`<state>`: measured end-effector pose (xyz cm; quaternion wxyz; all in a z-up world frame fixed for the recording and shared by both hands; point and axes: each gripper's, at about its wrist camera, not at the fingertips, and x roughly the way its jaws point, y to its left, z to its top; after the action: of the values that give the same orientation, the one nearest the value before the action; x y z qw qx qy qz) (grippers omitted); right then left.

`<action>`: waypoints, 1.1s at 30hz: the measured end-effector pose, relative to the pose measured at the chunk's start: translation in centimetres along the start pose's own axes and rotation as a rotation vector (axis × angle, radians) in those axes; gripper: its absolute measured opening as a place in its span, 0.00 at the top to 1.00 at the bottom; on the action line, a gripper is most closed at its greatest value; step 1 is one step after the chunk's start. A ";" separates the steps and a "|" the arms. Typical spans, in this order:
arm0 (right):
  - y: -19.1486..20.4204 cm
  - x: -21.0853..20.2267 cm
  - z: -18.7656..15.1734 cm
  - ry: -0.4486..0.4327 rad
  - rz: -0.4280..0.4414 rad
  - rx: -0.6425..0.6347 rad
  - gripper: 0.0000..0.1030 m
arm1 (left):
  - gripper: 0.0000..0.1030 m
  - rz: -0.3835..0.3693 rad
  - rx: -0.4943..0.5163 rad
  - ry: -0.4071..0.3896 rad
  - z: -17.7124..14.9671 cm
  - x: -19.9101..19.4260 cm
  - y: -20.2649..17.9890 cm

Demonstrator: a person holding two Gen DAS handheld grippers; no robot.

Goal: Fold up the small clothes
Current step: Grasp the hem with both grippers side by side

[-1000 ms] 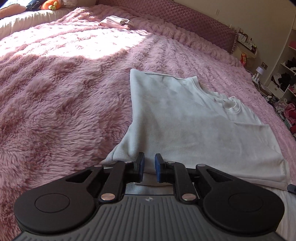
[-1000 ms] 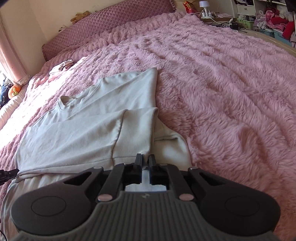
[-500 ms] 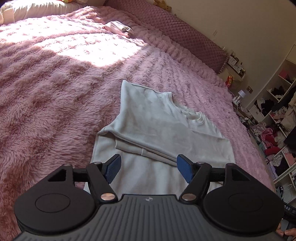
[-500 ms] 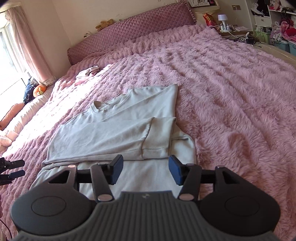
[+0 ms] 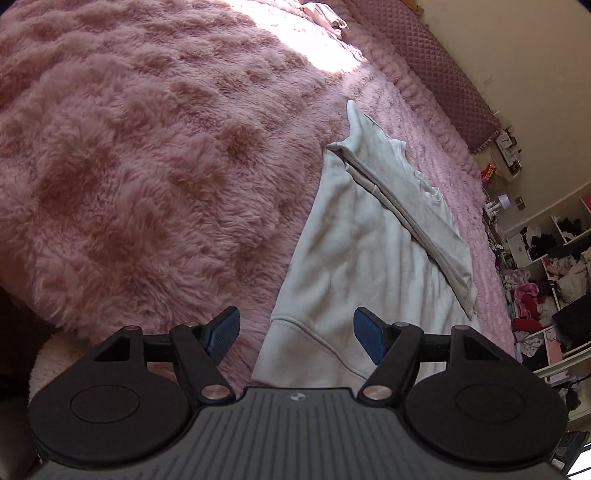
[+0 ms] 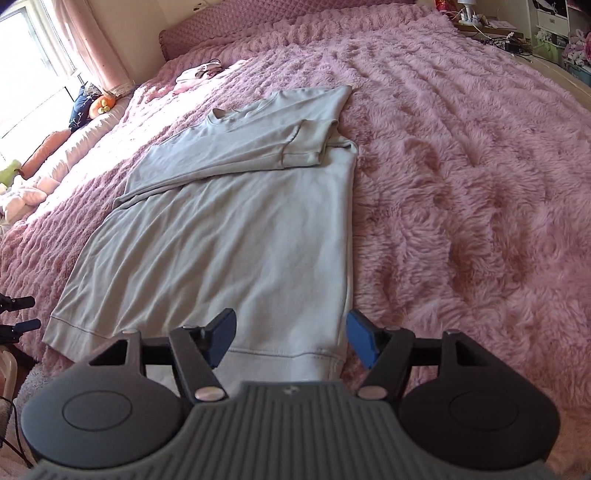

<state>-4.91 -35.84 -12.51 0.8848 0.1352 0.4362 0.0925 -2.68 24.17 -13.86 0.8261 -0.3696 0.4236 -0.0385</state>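
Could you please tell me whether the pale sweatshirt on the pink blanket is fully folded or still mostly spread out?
Partly folded: the sweatshirt has its sleeves laid across the chest, while its body lies flat down to the hem.

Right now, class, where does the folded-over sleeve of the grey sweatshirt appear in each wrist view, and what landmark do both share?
Left wrist view: the sleeve runs diagonally, right of centre, across the sweatshirt's upper part.
Right wrist view: the sleeve lies across the chest, upper centre-left.
Shared landmark: the quilted pink headboard.
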 end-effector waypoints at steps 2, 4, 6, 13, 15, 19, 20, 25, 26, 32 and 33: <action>-0.3 -0.2 -0.8 0.018 -0.001 0.007 0.39 | 0.21 -0.080 -0.087 0.019 -0.6 0.4 1.7; -0.4 -0.5 -1.3 0.023 0.015 0.009 0.39 | 0.21 -0.133 -0.144 0.055 -1.0 1.2 2.8; -0.6 -0.6 -1.7 0.030 0.027 0.012 0.39 | 0.21 -0.151 -0.174 0.078 -1.2 1.9 3.4; -1.7 0.9 -2.3 0.081 0.046 0.086 0.39 | 0.21 -0.220 -0.238 0.120 -1.4 4.3 4.2; -2.2 1.3 -2.5 0.096 0.057 0.123 0.39 | 0.21 -0.251 -0.268 0.140 -1.6 4.7 4.7; -2.4 1.5 -2.8 0.094 0.099 0.175 0.39 | 0.21 -0.303 -0.326 0.161 -1.7 5.4 5.7; -2.4 1.6 -2.8 0.093 0.116 0.185 0.39 | 0.21 -0.312 -0.336 0.165 -1.8 5.7 5.9; -2.0 2.7 -2.9 0.121 0.133 0.205 0.38 | 0.21 -0.315 -0.333 0.187 -1.8 6.7 6.0; -1.9 3.0 -2.9 0.132 0.131 0.202 0.38 | 0.20 -0.309 -0.322 0.190 -1.7 6.8 6.0; -1.4 4.0 -2.7 0.145 0.110 0.181 0.38 | 0.19 -0.323 -0.319 0.199 -1.0 7.7 5.8; -1.2 4.0 -2.6 0.145 0.106 0.177 0.39 | 0.18 -0.325 -0.303 0.198 -1.0 7.6 5.5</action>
<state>-4.50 -35.45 -17.43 0.8294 0.2285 0.4978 0.1101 0.07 24.74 -22.89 0.6987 -0.5471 0.4383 -0.1430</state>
